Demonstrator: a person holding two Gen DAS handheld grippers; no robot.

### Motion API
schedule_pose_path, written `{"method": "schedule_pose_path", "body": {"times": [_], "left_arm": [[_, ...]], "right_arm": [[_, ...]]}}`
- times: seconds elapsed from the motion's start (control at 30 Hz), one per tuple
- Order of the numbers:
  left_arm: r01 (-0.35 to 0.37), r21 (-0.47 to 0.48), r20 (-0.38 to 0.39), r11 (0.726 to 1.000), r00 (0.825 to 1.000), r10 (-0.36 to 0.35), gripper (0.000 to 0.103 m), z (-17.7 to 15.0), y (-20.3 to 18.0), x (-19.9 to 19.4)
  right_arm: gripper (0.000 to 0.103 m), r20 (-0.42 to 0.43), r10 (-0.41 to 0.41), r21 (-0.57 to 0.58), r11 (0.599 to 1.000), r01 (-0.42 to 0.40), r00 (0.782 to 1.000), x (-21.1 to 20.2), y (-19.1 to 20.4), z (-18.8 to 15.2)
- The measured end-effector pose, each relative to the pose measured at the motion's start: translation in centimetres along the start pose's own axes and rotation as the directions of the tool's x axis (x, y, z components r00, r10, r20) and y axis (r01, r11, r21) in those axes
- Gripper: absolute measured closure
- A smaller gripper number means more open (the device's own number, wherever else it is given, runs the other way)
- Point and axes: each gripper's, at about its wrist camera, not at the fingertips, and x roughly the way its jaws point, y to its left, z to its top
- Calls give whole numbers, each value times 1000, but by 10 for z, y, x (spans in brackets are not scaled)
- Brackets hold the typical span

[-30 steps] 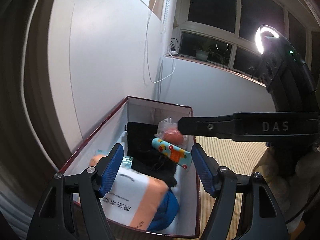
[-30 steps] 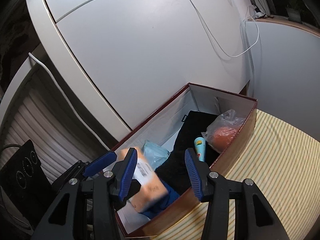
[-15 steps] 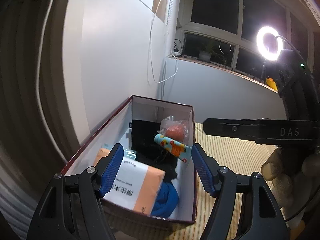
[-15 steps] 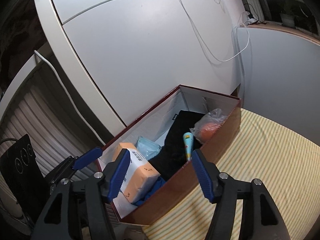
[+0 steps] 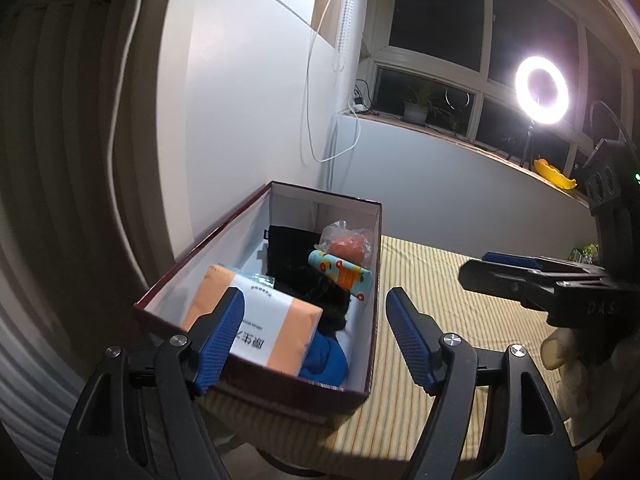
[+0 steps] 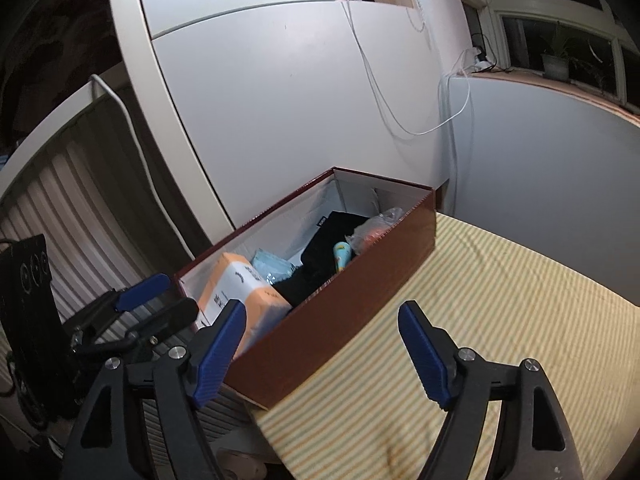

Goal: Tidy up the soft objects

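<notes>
While both tongs, left (image 5: 314, 340) and right (image 6: 322, 354), spread empty (opening), one box (image 6: 352, 300) holds perhaps six soft things.

Striped yellow bedsheet (image 6: 500, 292); dark-red box (image 6: 352, 292) resting on it.

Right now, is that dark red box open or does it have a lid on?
Open. The dark red box has no lid on it: its white inside and the orange pack in it show from above.

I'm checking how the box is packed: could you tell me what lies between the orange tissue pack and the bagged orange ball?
The black cloth and the patterned tube lie between the orange tissue pack and the bagged orange ball, clearest in the left wrist view.
</notes>
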Motion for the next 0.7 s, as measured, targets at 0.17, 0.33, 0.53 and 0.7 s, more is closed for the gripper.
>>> {"method": "schedule_pose_path", "body": {"times": [0.17, 0.33, 0.53, 0.7], "left_arm": [[-11, 2, 8, 1000, 1000, 11, 27, -5, -5, -14], [-29, 6, 13, 1000, 999, 29, 23, -11, -13, -27], [-26, -13, -1, 1000, 1000, 26, 19, -26, -18, -41], [-39, -8, -14, 999, 999, 39, 19, -36, -22, -51]], "right_arm": [[26, 29, -30, -34, 999, 31, 999, -20, 8, -14], [23, 68, -58, -75, 995, 63, 996, -42, 20, -28], [21, 104, -62, -57, 996, 69, 993, -70, 25, -52], [20, 122, -88, -47, 994, 94, 989, -83, 25, -69]]}}
